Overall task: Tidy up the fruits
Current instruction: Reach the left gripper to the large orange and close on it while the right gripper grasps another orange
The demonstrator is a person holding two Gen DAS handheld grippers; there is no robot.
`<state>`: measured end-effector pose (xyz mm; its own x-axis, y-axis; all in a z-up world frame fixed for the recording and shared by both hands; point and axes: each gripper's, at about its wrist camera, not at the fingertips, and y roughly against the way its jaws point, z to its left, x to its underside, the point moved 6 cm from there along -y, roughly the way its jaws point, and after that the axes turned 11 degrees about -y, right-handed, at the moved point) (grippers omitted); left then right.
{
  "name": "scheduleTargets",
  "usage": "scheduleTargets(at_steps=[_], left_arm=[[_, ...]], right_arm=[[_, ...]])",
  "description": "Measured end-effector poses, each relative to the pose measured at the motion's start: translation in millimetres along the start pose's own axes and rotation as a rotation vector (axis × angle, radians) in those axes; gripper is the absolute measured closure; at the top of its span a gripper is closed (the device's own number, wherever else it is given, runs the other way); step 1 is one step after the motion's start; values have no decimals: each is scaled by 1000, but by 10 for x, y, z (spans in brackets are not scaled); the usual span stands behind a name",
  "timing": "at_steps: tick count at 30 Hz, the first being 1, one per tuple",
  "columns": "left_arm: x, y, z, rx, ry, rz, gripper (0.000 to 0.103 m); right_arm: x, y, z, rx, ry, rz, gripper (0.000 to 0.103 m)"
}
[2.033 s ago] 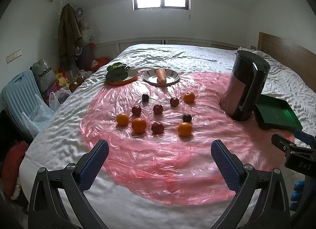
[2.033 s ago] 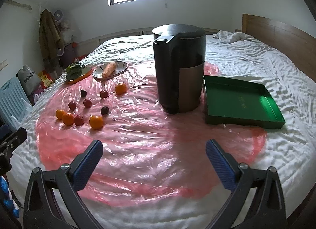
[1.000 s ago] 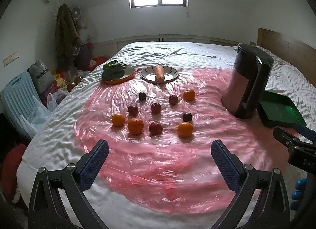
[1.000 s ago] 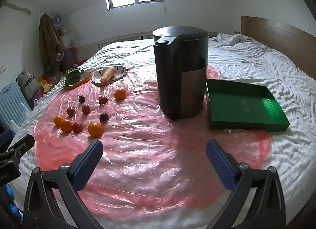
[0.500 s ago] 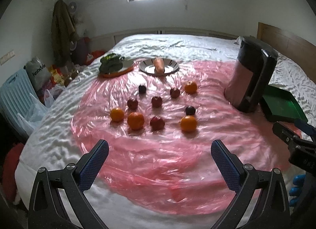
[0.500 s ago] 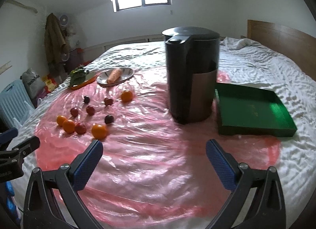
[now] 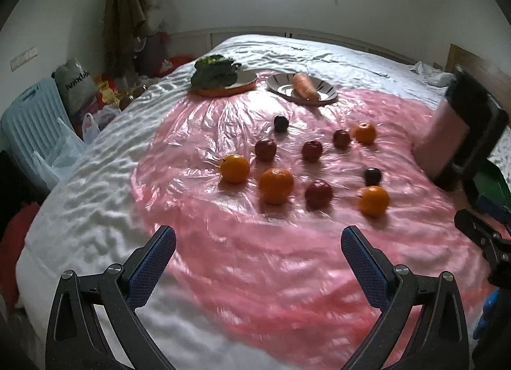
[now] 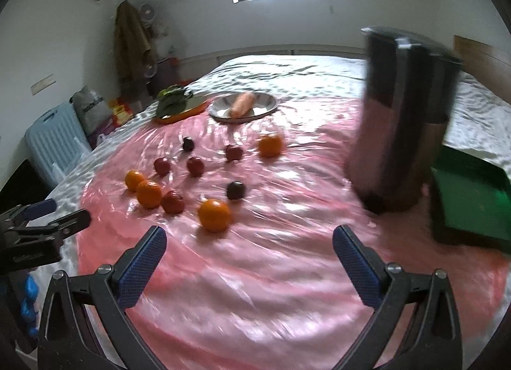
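Fruits (image 7: 276,185) lie scattered on the pink plastic sheet (image 7: 287,261) covering the bed, well clear of the kettle (image 8: 402,121) and on the side of it away from the green tray (image 8: 472,204); none is held.

Risks, as judged:
- Round fruit may roll on the slick, wrinkled sheet if a finger nudges it off-centre.
- A carry toward the tray may strike the kettle, which stands between.

Left gripper (image 7: 258,261): wide apart, empty, above the sheet short of the fruits. Right gripper (image 8: 249,258): wide apart, empty, short of the nearest orange (image 8: 214,215).
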<state>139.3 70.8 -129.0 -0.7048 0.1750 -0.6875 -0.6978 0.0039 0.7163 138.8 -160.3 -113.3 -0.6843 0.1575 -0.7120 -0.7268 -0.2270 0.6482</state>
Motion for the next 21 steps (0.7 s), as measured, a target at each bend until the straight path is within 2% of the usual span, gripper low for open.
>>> scheduleTargets(at_steps=[2,4,6,10,12,16,17,18,19,21], left_arm=[[-57,-165,23,13,-11,11,4],[-100,-312,27,38,-16,34,23],[-141,-477,36,78,0,70,30],[-196,-682,-7,132,27,122,38],[-225,-769,-47,158,54,147,38],[-286,-892,-102,177,82,192,43],[-296,-917,-107,181,88,204,44],[-307,-948,-110,185,95,218,46],[-319,-979,-108,185,100,228,47],[-335,-1028,-103,193,118,252,47]], right_arm=[[-18,-167,52,-18,1,31,0],[-46,-327,94,-64,-29,57,0],[-53,-509,124,-85,-58,100,0],[-16,-788,183,-91,-71,180,0],[9,-909,186,-90,-80,228,0],[8,-1020,169,-98,-109,284,0],[2,-1035,170,-101,-119,297,3],[-2,-1058,170,-100,-126,312,13],[-7,-1073,167,-102,-132,325,17],[-26,-1102,174,-105,-144,348,21]])
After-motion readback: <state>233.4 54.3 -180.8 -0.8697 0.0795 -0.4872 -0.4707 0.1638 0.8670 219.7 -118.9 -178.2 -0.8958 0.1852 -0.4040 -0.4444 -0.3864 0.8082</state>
